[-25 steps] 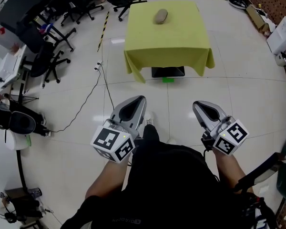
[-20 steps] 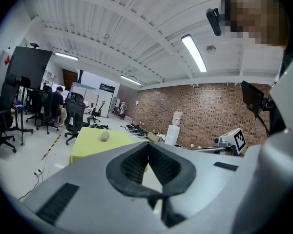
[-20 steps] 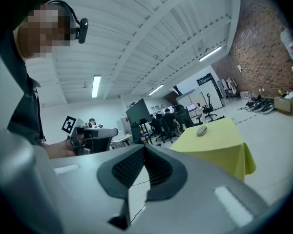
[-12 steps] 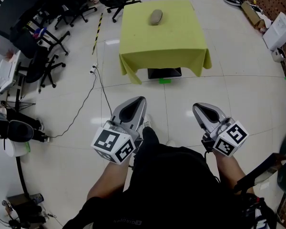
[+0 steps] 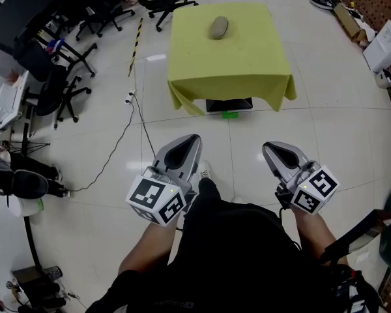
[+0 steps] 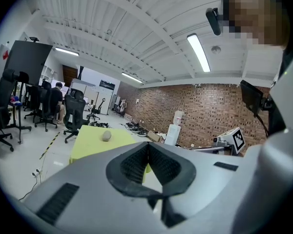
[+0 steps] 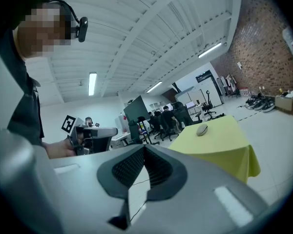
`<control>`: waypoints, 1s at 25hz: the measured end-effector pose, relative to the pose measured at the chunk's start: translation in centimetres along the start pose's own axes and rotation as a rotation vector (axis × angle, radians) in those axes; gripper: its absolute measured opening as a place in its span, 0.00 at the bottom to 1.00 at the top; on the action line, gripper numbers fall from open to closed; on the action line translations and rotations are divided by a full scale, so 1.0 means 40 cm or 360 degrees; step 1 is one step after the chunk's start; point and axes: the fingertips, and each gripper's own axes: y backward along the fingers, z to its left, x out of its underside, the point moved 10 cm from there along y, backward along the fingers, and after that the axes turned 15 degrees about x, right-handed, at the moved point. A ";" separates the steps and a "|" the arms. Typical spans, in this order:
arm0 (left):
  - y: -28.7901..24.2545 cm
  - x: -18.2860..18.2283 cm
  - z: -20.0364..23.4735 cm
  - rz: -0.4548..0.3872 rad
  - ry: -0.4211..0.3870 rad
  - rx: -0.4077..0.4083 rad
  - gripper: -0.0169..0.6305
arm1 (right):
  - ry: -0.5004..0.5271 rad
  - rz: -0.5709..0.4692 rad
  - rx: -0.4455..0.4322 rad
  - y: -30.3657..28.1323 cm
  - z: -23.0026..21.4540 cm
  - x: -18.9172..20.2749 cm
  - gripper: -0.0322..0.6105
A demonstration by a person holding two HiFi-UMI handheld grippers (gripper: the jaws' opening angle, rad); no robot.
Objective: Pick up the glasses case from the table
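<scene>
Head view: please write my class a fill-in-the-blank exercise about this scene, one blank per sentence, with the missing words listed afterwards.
The glasses case lies on a table whose cloth is ____.
The left gripper has its jaws ____.
Between the jaws of the right gripper there is ____.
Both grippers hang short of the table, over the ____.
Missing words: yellow; shut; nothing; floor.

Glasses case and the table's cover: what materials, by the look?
Glasses case: grey-brown, matte, rounded oval; likely a fabric- or leatherette-covered shell, too small to be sure. Tablecloth: yellow-green cloth, matte; it hangs over the edges in soft folds at the corners.
</scene>
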 end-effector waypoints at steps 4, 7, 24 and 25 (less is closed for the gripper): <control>-0.021 -0.019 0.052 0.0010 0.0005 0.0020 0.04 | -0.0003 0.0017 0.0011 -0.052 -0.010 -0.015 0.05; -0.040 -0.036 0.096 0.0013 0.0006 0.0033 0.04 | -0.0003 0.0015 0.0021 -0.093 -0.021 -0.034 0.05; -0.077 -0.161 0.392 -0.0009 0.0004 0.0154 0.04 | 0.0013 -0.0042 0.0167 -0.347 -0.003 -0.150 0.05; -0.076 -0.167 0.411 -0.0013 0.0002 0.0164 0.04 | 0.0015 -0.0046 0.0174 -0.365 0.001 -0.155 0.05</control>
